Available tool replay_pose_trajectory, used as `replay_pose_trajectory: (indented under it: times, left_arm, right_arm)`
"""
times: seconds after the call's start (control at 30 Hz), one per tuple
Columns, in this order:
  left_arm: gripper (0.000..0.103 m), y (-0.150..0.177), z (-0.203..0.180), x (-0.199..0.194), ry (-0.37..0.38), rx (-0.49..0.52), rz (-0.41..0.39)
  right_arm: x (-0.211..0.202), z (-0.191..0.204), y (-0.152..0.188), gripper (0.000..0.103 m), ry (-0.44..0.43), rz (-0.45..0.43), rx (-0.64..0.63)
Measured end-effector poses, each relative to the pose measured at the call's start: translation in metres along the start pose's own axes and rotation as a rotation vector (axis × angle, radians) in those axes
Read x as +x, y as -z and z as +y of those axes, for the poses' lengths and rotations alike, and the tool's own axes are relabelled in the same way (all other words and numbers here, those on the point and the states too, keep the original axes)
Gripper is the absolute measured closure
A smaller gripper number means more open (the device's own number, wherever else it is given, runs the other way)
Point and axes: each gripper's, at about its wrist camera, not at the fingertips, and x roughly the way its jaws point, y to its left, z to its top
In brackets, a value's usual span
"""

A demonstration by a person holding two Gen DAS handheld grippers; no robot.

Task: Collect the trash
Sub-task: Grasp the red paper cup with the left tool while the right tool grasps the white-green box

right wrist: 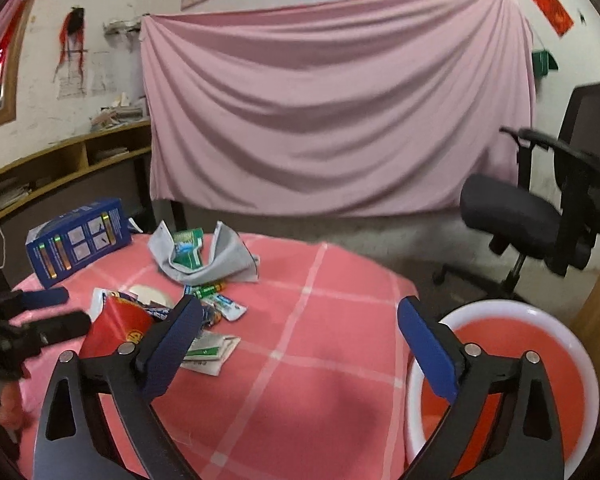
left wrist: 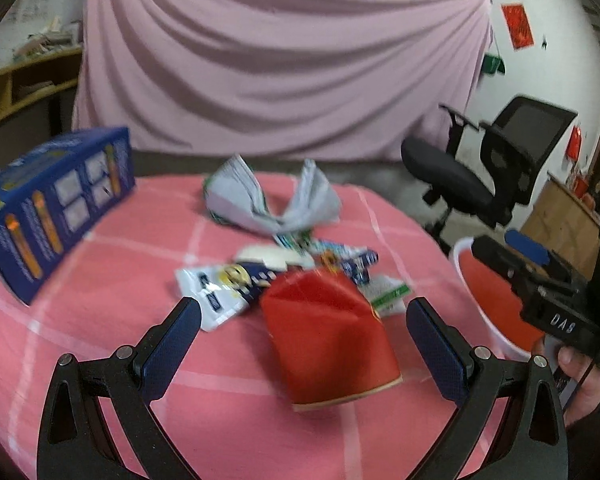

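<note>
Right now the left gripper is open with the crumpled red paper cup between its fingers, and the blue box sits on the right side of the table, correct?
Not quite. The left gripper is open with the red paper cup between its fingers, but the blue box sits on the left side of the table, as the left wrist view shows.

The left gripper (left wrist: 303, 322) is showing black arms shaped like open triangles, silver round screws at the joints, and textured dark blue pads (left wrist: 172, 344) lining its fingers. The right gripper (right wrist: 300, 322) is wearing the same build. Its black body is bearing white "DAS" lettering, and a dark sleeve (left wrist: 598, 412) is covering the wrist behind it.
</note>
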Motion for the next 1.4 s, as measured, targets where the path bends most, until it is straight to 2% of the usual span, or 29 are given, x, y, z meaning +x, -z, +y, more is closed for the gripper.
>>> replay_pose_trajectory:
  times: [0.1, 0.2, 0.37, 0.53, 0.57, 0.63, 0.83, 1.13, 1.33, 1.4]
  left_arm:
    - [0.003, -0.002, -0.008, 0.009, -0.009, 0.021, 0.058]
    - [0.01, -0.005, -0.012, 0.017, -0.018, 0.026, 0.1]
    - [0.041, 0.0, 0.005, 0.014, 0.003, -0.036, 0.124]
    - [0.046, 0.004, 0.022, -0.003, 0.022, -0.077, 0.11]
    - [0.055, 0.005, 0.022, -0.006, 0.016, -0.074, 0.101]
    - [0.064, 0.008, 0.026, -0.014, -0.009, -0.059, 0.095]
    - [0.064, 0.018, 0.042, -0.025, -0.025, -0.086, 0.088]
    - [0.064, 0.02, 0.055, -0.031, -0.038, -0.081, 0.057]
    - [0.063, 0.023, 0.059, -0.033, -0.027, -0.089, 0.054]
    - [0.063, 0.022, 0.058, -0.033, -0.024, -0.086, 0.052]
  right_arm:
    - [0.006, -0.003, 0.0, 0.005, -0.005, 0.035, 0.008]
    - [0.012, -0.007, 0.0, 0.005, -0.005, 0.061, 0.017]
    - [0.018, -0.009, 0.0, 0.005, -0.018, 0.091, 0.036]
    - [0.023, -0.002, 0.001, 0.005, -0.047, 0.134, 0.033]
    - [0.025, 0.001, 0.001, 0.005, -0.057, 0.143, 0.03]
    - [0.028, 0.009, 0.001, 0.005, -0.082, 0.164, 0.023]
    - [0.043, 0.032, 0.005, 0.005, -0.147, 0.252, 0.019]
    - [0.071, 0.056, 0.009, 0.005, -0.167, 0.359, 0.027]
    - [0.089, 0.069, 0.015, 0.005, -0.15, 0.432, 0.014]
    - [0.089, 0.07, 0.016, 0.012, -0.136, 0.435, 0.008]
